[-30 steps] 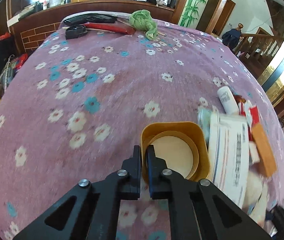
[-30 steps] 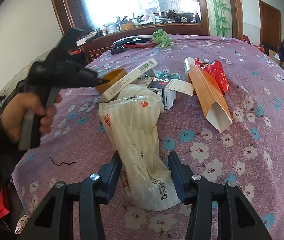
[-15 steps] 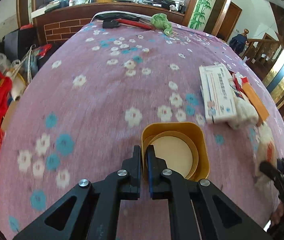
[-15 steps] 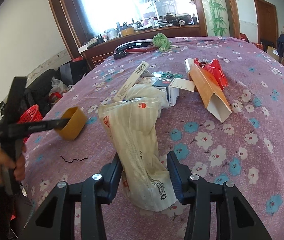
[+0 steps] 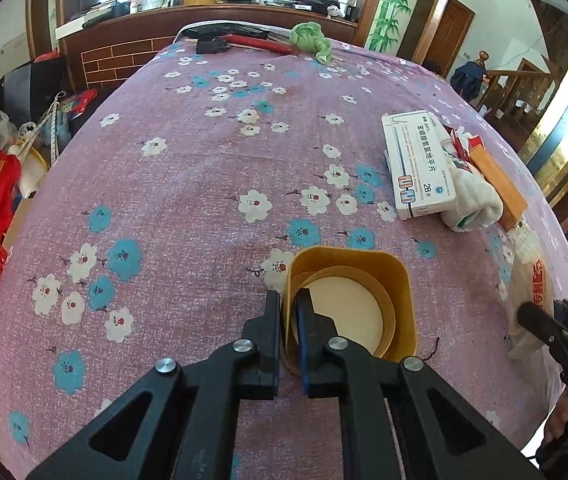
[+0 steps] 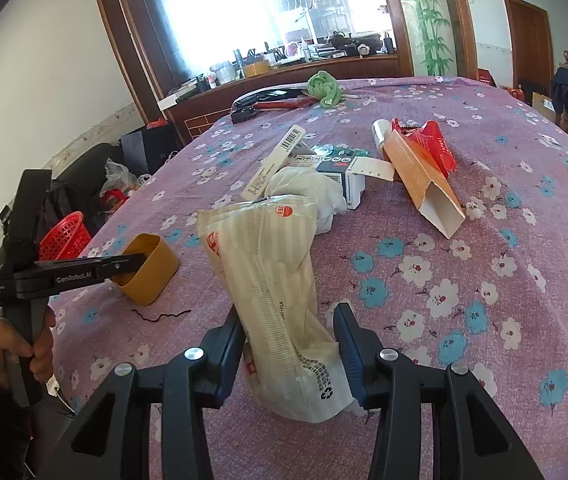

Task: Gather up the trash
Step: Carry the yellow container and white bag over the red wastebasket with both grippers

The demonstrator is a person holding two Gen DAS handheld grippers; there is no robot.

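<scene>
Partly hidden behind the left gripper (image 5: pixel 288 300), the mustard square plastic cup's (image 5: pixel 398 280) wall is pinched; the right gripper (image 6: pixel 290 324) clamps a crumpled white plastic bag (image 6: pixel 271 276).

This is a home: a flowered tablecloth (image 5: pixel 187 184), a cluttered wooden sideboard (image 6: pixel 284 80) and a staircase railing (image 5: pixel 524 92).

Flowered purple tablecloth (image 6: pixel 484 240) bears cup (image 6: pixel 155 268); wrappers (image 6: pixel 267 272).

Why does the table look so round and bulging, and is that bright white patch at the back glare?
Left wrist view: the fisheye lens bows the flowered tablecloth into a dome, with dark corners; the image is sharp. Right wrist view: same bending, and the window behind the counter is blown out white by daylight, washing out nearby detail.
</scene>
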